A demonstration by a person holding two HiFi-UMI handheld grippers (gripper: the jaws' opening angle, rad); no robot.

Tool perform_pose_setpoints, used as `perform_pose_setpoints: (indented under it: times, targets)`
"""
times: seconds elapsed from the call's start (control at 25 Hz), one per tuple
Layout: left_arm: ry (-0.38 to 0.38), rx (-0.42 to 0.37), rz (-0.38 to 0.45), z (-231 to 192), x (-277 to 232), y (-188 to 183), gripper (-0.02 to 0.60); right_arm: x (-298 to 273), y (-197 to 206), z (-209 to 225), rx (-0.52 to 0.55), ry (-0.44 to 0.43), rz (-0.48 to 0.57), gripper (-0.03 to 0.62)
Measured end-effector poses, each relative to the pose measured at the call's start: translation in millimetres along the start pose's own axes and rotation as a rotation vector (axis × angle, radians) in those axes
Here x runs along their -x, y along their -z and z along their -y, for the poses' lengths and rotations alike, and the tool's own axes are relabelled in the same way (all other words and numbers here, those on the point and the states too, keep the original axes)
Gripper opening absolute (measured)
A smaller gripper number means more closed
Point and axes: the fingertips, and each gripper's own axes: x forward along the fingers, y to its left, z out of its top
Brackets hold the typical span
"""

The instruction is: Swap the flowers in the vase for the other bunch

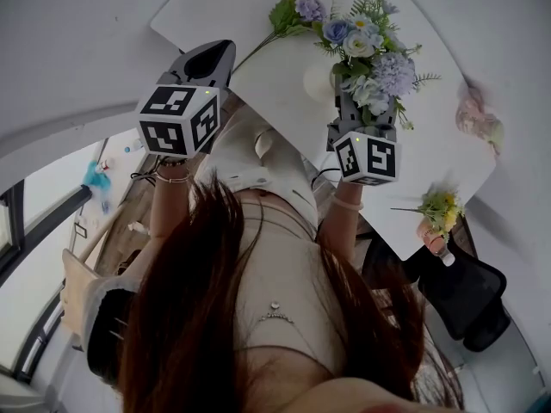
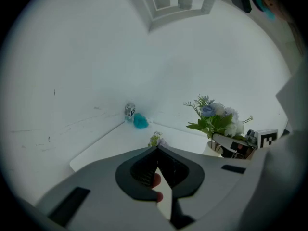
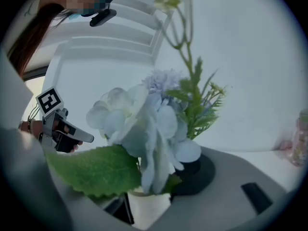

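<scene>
A bunch of blue, white and lilac flowers (image 1: 370, 54) stands in a small white vase (image 1: 320, 80) on the white table (image 1: 258, 84). My right gripper (image 1: 362, 114) reaches into the bunch from below. In the right gripper view the blooms (image 3: 154, 119) and the vase (image 3: 144, 208) fill the space between the jaws, which stand apart, open. My left gripper (image 1: 215, 58) hovers left of the vase, shut and empty. A purple sprig with green leaves (image 1: 297, 11) lies on the table beyond the vase. The left gripper view shows the bunch (image 2: 216, 119) to its right.
A yellow bunch (image 1: 439, 205) sits at the table's near right edge and a pink thing (image 1: 478, 114) at the far right. The left gripper view shows a teal object (image 2: 140, 121) and a small jar (image 2: 129, 109) at the table's far corner. A dark chair (image 1: 465, 299) stands beside the table.
</scene>
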Motion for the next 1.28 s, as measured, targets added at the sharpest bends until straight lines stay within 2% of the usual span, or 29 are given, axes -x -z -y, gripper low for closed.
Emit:
perform_pose_setpoints:
  times: [0.64,1.08,1.28]
  targets:
    - [0.005,-0.007,-0.009,20,8,6,0.005,3,17,-9,-0.016,-0.047,-0.093,0.282]
    - [-0.047,0.014,-0.008,19,30,24,0.005,4,26,-7,-0.021,-0.049,-0.093,0.325]
    - [-0.018,-0.003,-0.008,28,25,21,0.005,5,24,-11,-0.012,-0.069,-0.089,0.328]
